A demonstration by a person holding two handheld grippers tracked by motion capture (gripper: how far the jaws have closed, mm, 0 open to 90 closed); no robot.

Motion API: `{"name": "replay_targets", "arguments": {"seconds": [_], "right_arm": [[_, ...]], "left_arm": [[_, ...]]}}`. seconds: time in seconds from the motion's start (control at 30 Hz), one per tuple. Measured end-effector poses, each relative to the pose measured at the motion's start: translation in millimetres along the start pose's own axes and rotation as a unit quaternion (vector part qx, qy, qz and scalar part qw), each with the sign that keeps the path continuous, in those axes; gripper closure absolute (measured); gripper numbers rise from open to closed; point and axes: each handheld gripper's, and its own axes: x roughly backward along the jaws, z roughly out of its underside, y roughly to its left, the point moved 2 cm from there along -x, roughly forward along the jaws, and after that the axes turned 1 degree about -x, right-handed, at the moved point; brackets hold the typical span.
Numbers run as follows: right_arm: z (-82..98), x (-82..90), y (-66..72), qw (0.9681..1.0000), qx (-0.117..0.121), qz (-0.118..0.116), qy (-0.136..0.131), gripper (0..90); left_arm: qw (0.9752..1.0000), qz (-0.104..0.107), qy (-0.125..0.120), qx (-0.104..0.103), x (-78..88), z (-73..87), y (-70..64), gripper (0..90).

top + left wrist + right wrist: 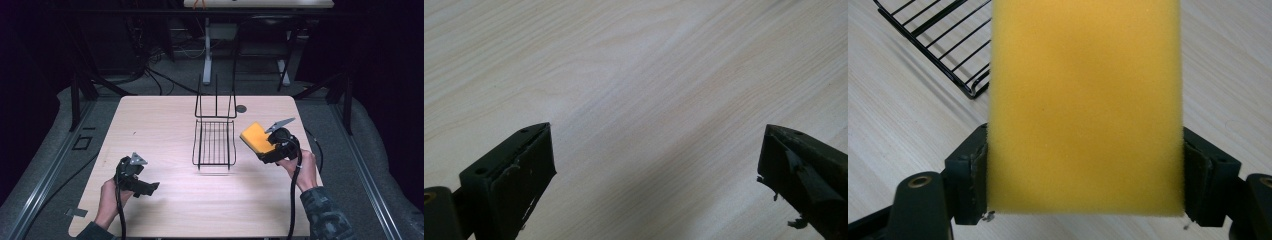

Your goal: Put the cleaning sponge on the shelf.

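A yellow sponge [255, 137] is held just right of a black wire rack [214, 143] that stands in the middle of the table. My right gripper [267, 148] is shut on the sponge; in the right gripper view the sponge [1085, 105] spans the gap between both jaws and hides the table ahead, with a corner of the rack [943, 40] at upper left. My left gripper [149, 188] hovers near the table's front left, open, and in the left gripper view it [656, 165] has bare wood between its jaws.
The light wooden table [165, 120] has a small dark round mark [241, 108] behind the rack. Dark floor, cables and the legs of a white desk [207, 55] lie beyond the far edge. Metal rails [50, 165] run along both sides.
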Motion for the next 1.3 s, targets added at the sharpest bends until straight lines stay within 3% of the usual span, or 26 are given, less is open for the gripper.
{"name": "replay_targets", "arguments": {"seconds": [0.9, 1.3], "right_arm": [[-24.0, -4.8, 16.2, 0.9995, 0.024, -0.019, -0.008, 22.4], [-36.3, -11.3, 30.9, 0.9983, 0.042, -0.037, -0.012, 22.4]], "left_arm": [[1.0, -0.002, -0.002, 0.002, -0.1, 0.1, 0.1, 1.6], [1.0, 0.0, -0.002, 0.001, -0.1, 0.0, 0.2, 1.7]]}}
